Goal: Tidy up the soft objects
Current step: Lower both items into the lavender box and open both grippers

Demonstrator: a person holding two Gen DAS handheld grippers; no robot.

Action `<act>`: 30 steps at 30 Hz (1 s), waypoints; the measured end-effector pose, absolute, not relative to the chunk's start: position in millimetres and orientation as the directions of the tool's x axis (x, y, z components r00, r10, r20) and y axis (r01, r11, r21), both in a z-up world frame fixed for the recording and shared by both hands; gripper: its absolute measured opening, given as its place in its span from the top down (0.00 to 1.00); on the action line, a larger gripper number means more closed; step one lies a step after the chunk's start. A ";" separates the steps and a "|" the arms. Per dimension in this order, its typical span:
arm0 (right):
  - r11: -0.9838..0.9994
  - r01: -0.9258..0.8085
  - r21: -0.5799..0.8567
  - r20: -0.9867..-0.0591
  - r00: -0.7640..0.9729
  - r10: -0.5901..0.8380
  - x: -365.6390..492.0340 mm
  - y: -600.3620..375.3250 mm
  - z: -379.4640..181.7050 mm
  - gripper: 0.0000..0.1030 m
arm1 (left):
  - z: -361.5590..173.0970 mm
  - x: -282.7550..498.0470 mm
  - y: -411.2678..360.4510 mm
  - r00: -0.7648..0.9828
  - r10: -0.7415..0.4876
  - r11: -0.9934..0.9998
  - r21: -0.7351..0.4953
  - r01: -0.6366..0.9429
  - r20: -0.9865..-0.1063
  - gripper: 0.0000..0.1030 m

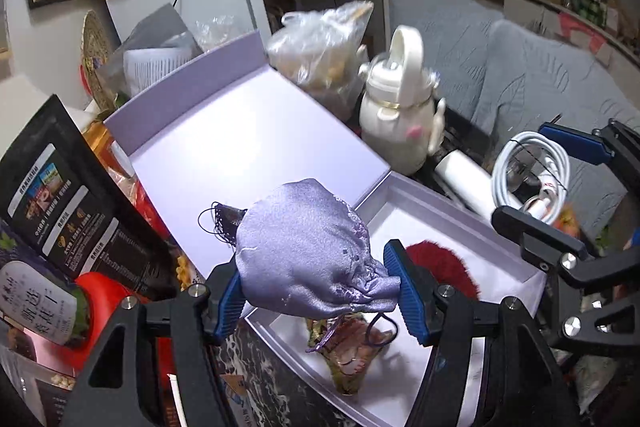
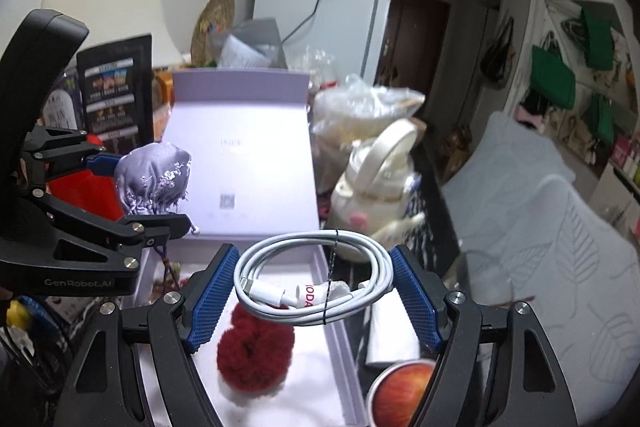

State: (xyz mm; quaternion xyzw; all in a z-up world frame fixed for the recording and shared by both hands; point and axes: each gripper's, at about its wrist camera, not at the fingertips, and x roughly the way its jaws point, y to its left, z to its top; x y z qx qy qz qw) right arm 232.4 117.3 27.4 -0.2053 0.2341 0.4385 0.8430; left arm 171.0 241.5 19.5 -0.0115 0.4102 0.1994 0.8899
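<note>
While we look along the left gripper (image 1: 320, 291), we see its blue pads clamped on a lilac satin pouch (image 1: 308, 259), gathered neck to the right, a dark drawstring trailing off its far left side. We have the pouch hanging over the near left corner of an open lilac box (image 1: 460, 223), whose raised lid (image 1: 224, 143) leans back to the far left. Down in the box lie a red fluffy scrunchie (image 1: 444, 263) on the right and a patterned sachet (image 1: 352, 347) at the near edge. Far right, the right gripper (image 1: 532, 183) carries a coiled white cable (image 1: 524, 175), and a cream kettle-shaped bottle (image 1: 400, 115) stands beyond the box.

Switching to the right wrist view, we find the right gripper (image 2: 316, 291) holding that coiled white cable (image 2: 312, 279) at a middling spread, a pad pressed to either side of the loop. We see it hovering above the box's right wall, the scrunchie (image 2: 252, 351) directly below on the white lining. An apple (image 2: 400, 395) sits near right, outside the box. At the left, the left gripper (image 2: 132, 187) grips the pouch (image 2: 154, 177) in front of the lid (image 2: 240, 147).
</note>
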 end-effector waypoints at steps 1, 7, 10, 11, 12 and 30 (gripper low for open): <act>0.528 -0.838 -0.137 -0.585 0.498 0.639 233.7 118.7 22.1 0.25 | 14.1 173.4 241.9 0.571 0.359 0.916 0.163 -0.366 -0.738 0.38; 0.524 -0.843 -0.121 -0.621 0.476 0.622 241.9 128.0 -2.0 0.25 | -10.9 181.6 249.0 0.524 0.365 0.912 0.181 -0.369 -0.770 0.38; 0.524 -0.846 -0.101 -0.639 0.458 0.618 245.0 131.4 -12.6 0.25 | -22.5 184.8 251.0 0.501 0.350 0.914 0.170 -0.369 -0.792 0.38; 0.526 -0.845 -0.095 -0.644 0.455 0.615 246.1 132.6 -15.8 0.25 | -26.1 185.4 251.3 0.498 0.343 0.916 0.166 -0.365 -0.797 0.38; 0.526 -0.846 -0.090 -0.648 0.451 0.614 246.3 133.8 -18.4 0.25 | -29.6 185.7 251.0 0.494 0.336 0.919 0.163 -0.360 -0.802 0.38; 0.547 -0.831 -0.099 -0.661 0.466 0.588 243.1 132.5 -13.7 0.24 | -26.0 181.6 250.0 0.494 0.360 0.906 0.170 -0.387 -0.792 0.26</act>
